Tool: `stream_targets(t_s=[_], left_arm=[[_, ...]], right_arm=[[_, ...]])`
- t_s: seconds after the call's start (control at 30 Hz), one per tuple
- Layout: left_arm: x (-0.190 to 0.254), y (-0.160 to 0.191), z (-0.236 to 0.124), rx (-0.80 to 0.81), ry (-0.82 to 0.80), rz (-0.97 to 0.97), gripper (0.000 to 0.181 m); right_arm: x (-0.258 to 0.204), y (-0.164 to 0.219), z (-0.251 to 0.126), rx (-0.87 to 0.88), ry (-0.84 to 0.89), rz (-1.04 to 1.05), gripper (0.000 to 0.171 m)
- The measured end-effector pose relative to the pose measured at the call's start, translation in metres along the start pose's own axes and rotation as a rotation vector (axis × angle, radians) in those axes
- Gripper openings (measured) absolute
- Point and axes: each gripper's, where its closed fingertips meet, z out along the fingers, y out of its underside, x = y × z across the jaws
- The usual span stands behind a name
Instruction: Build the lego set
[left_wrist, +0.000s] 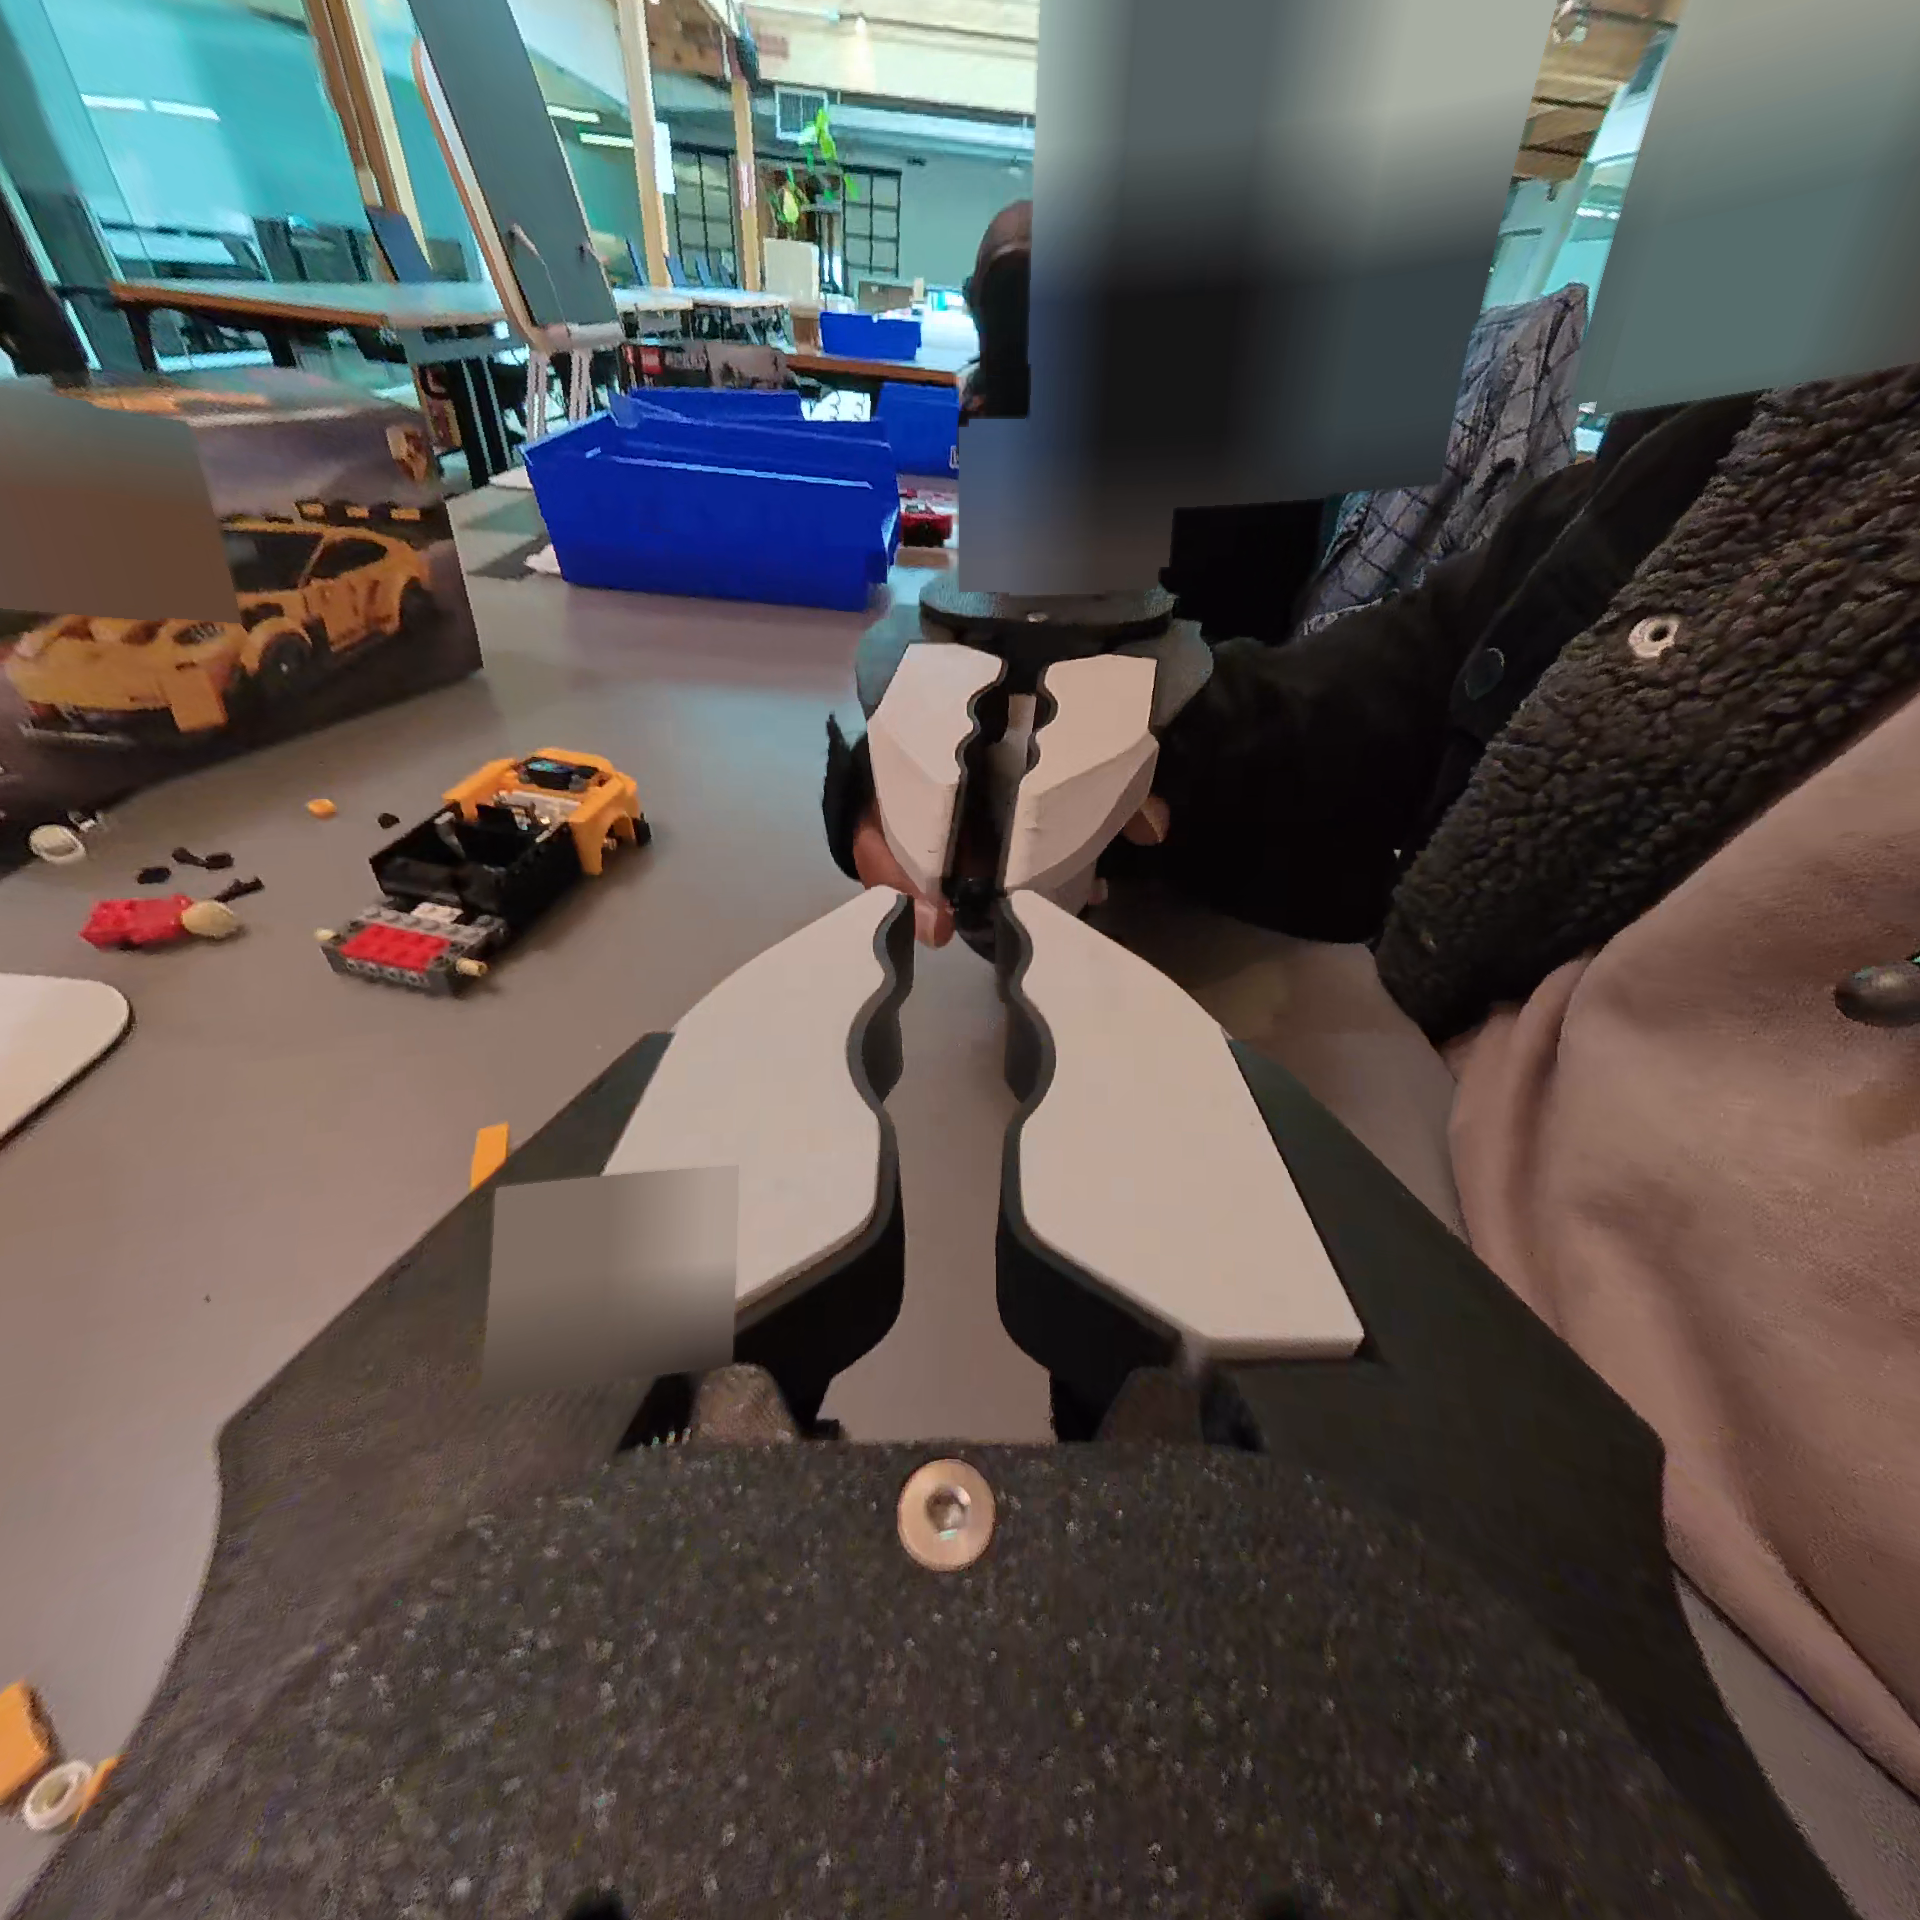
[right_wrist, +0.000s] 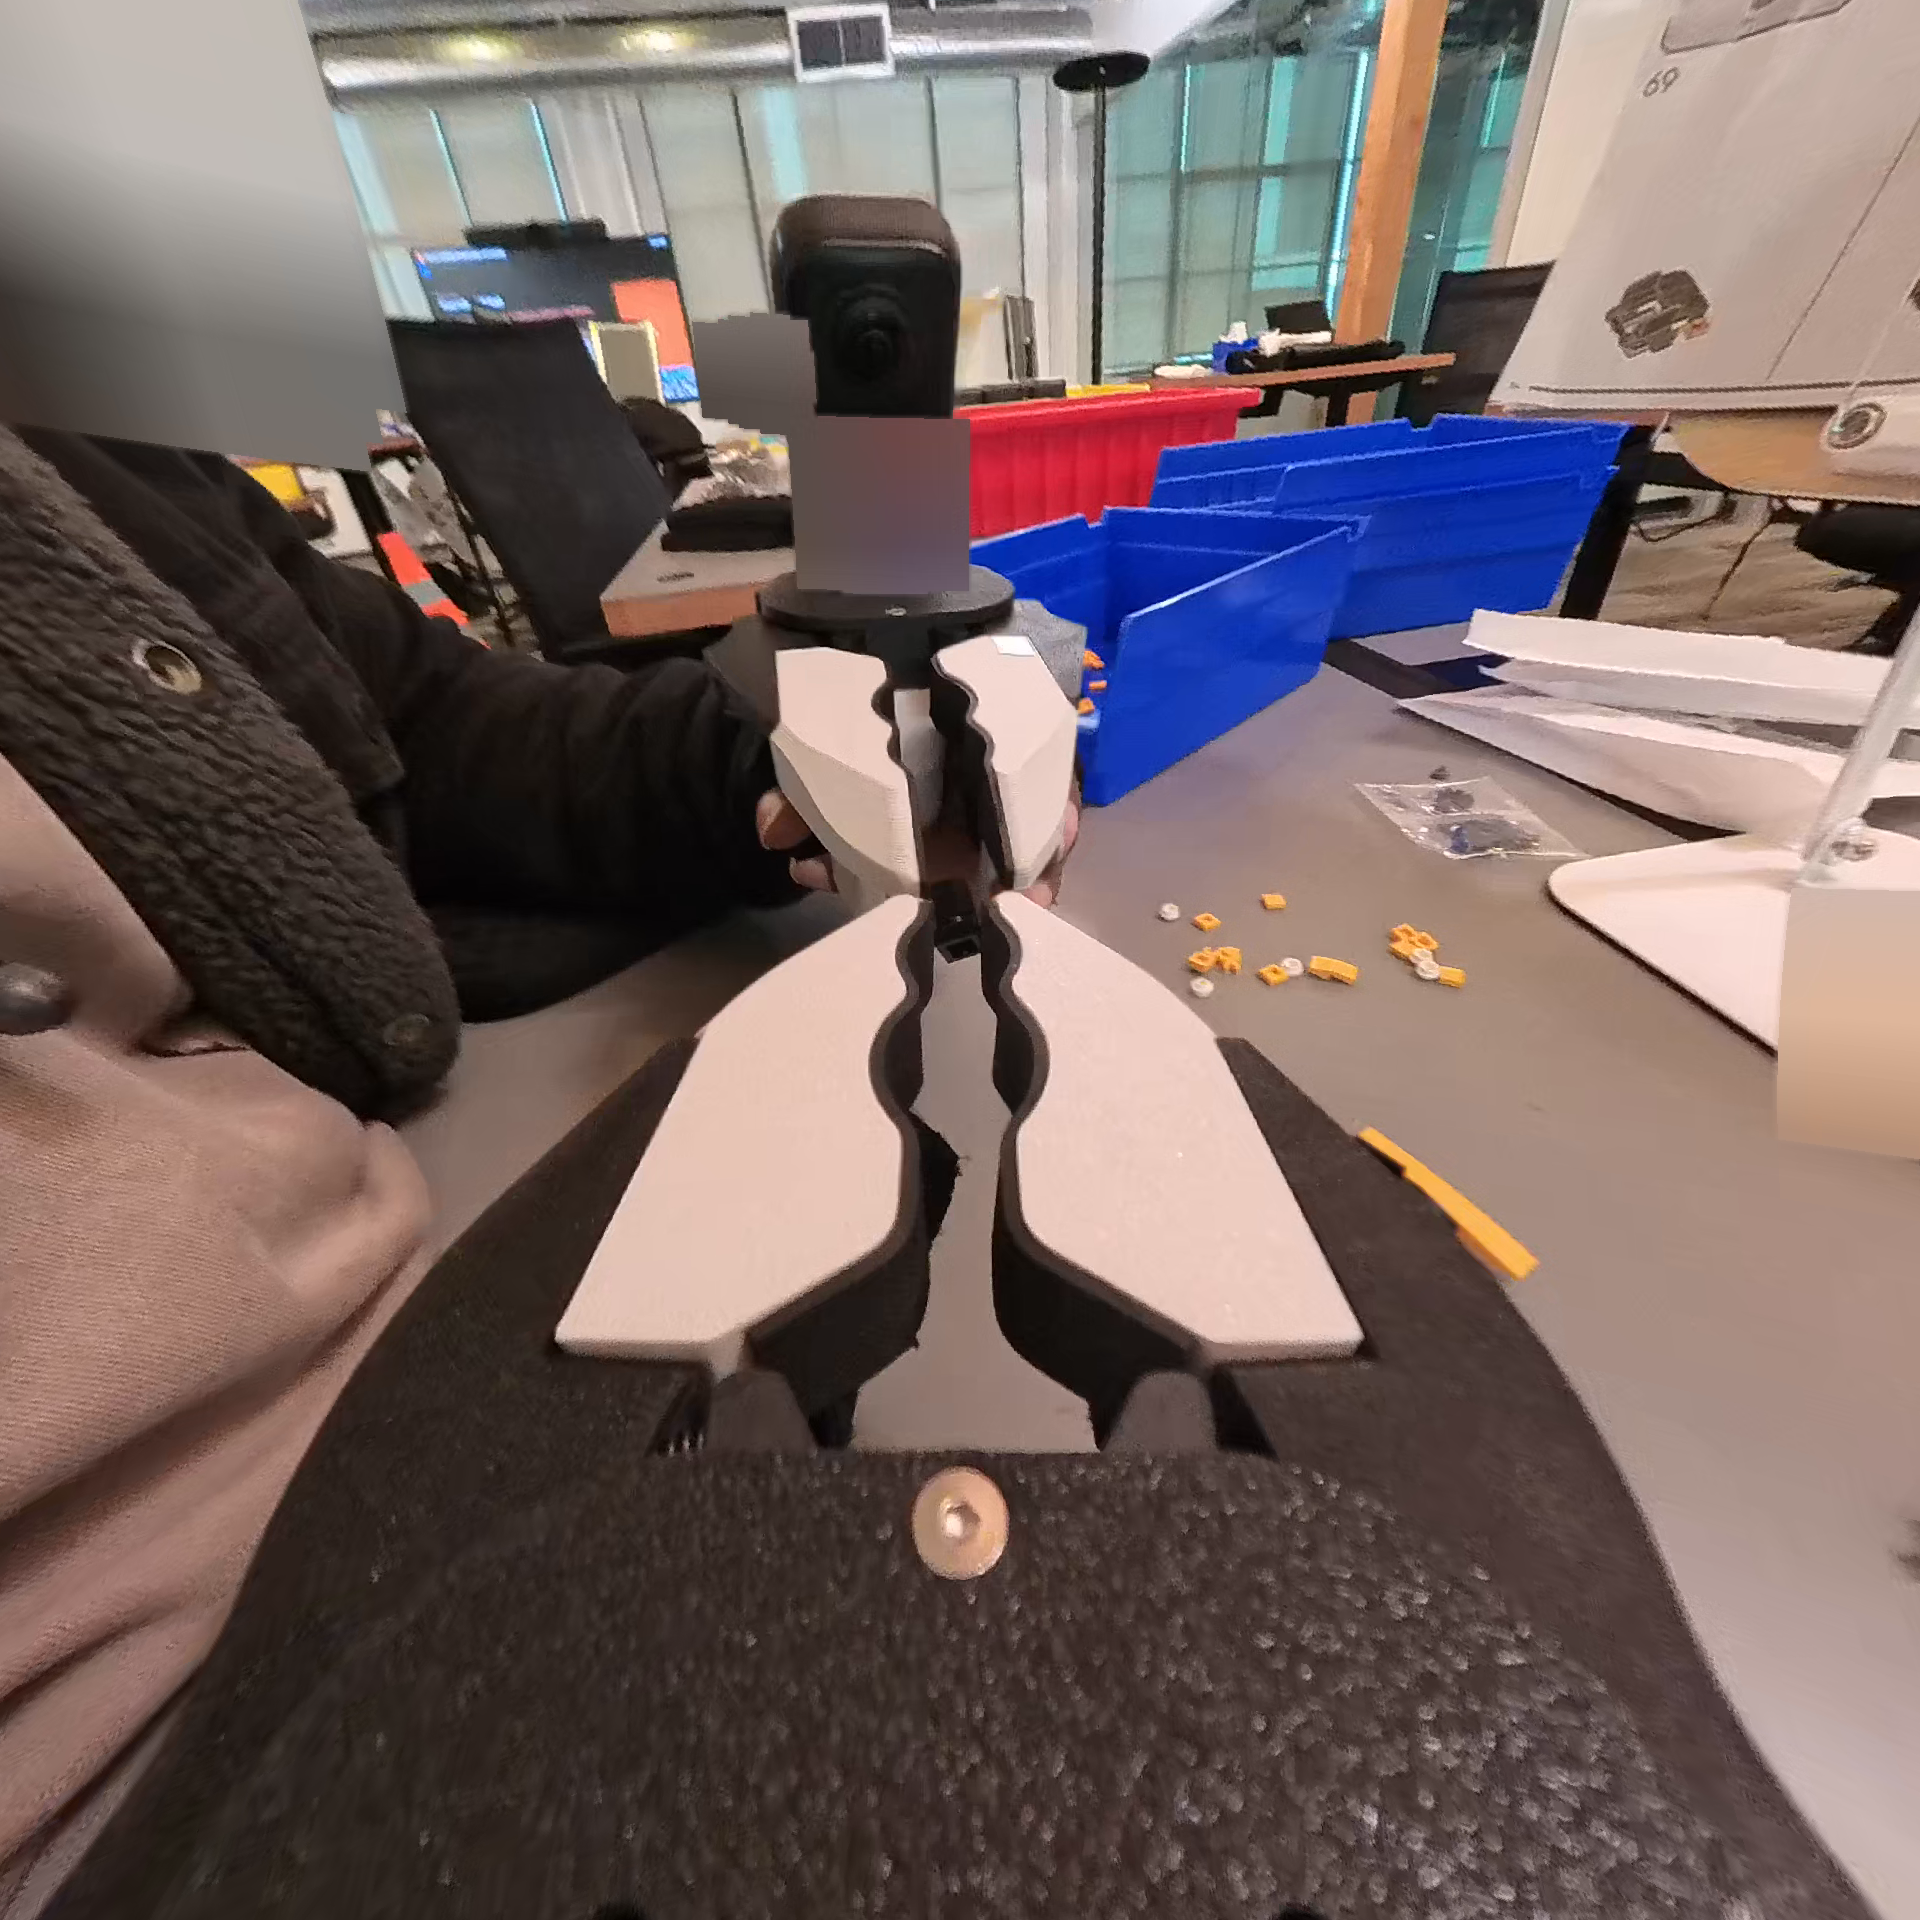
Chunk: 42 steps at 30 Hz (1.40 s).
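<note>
The left gripper (left_wrist: 951, 914) and right gripper (right_wrist: 956, 914) meet tip to tip above the grey table (left_wrist: 312, 1195), both narrowed onto one small black Lego piece (right_wrist: 956, 930) pinched between them. Left of them stands the half-built yellow-and-black Lego car (left_wrist: 499, 862), with loose red and black bricks (left_wrist: 156, 914) beside it. Orange and white small parts (right_wrist: 1320, 961) are scattered on the table. Farther back, an open blue bin (right_wrist: 1195, 644) holds a few orange pieces; its other contents are hidden. Another blue bin (left_wrist: 717, 509) stands beyond the car.
</note>
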Motion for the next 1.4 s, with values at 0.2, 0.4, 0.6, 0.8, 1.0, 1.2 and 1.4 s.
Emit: stream_targets(t_s=[0.2,0.4,0.6,0.8,1.0,1.2,1.4], left_arm=[[0.007,-0.006,0.002,0.030,0.010,0.038,0.007],[0.007,-0.008,0.001,0.043,0.001,0.062,0.008],[0.006,-0.011,0.000,0.063,-0.010,0.088,0.010],[0.009,-0.012,0.002,0.072,0.015,0.055,0.008],[0.010,-0.015,0.002,0.089,0.033,0.009,0.007],[0.011,-0.012,0.002,0.061,0.052,-0.023,0.007],[0.010,-0.003,0.002,-0.001,0.063,-0.033,0.007]], right_arm=[[-0.004,-0.004,-0.001,0.035,-0.042,0.070,0.008],[-0.004,-0.006,-0.002,0.059,-0.057,0.112,0.008],[-0.005,-0.011,-0.005,0.083,-0.053,0.126,0.008],[-0.009,-0.014,-0.005,0.107,-0.063,0.109,0.008],[-0.011,-0.013,-0.004,0.099,-0.071,0.097,0.009],[-0.011,-0.007,-0.001,0.054,-0.061,0.057,0.009],[-0.011,0.001,-0.001,-0.005,-0.060,-0.001,0.009]])
